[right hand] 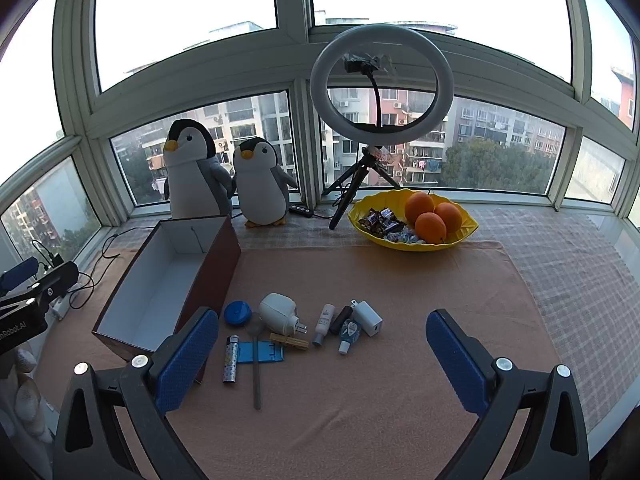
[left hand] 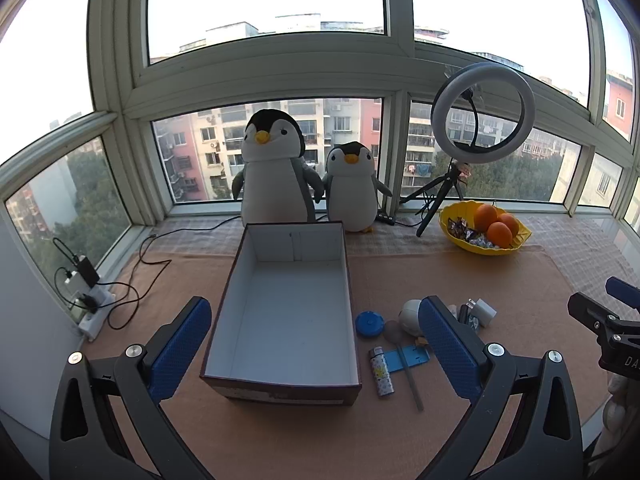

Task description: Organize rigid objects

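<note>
Blue-padded and spread wide, both grippers hang above the mat with nothing between their fingers: the left gripper over the near end of the cardboard box, the right gripper over bare peach mat to the right of the box.

Judging by the box's bare white floor, sorting has not begun; every small item lies outside it, so the whole job is left.

All of them cluster just to the right of the box. Nearest its front corner, the patterned lighter lies with its long axis running toward the window, cap end away from the camera. Just beside it the grey spoon points the same way, bowl at the far end, its handle crossing the blue ruler, which lies crosswise. A wooden clothespin lies crosswise past the ruler. Further back sit the blue round tin close by the box wall, the white plug device, a small white bottle, a dark tube, a blue-capped bottle and the white charger.

Behind the box, two plush penguins, a ring light and a yellow fruit bowl line the window.
</note>
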`<state>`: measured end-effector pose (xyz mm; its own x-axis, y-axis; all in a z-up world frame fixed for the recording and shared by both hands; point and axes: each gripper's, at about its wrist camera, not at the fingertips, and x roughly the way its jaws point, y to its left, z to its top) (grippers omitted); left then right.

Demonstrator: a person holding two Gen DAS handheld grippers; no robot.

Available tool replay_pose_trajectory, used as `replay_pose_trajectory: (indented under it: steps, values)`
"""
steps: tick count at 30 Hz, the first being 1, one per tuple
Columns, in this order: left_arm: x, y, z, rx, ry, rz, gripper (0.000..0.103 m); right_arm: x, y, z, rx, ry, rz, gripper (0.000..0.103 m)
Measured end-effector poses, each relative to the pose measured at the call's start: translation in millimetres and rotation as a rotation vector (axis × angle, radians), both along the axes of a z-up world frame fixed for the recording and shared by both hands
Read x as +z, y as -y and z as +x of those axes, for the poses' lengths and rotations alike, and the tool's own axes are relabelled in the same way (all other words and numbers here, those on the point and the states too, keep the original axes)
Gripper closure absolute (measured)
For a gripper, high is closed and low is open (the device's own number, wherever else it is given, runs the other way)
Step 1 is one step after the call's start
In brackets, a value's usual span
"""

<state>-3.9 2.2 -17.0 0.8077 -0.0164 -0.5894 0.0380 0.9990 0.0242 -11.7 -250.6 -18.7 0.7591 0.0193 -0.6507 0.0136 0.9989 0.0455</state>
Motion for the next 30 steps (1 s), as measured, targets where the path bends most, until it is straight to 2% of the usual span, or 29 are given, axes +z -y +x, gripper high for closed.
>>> replay_pose_trajectory:
  steps: [19,30]
  values:
    - [4,-13,9,0.023,0.017,-0.001,0.000,5,7,7,-0.018,0.007,-0.011,0.000]
    - [-1,-51,30,0.091,-0.005,0.008,0.000,1,25,19,-0.026,0.017,-0.011,0.000]
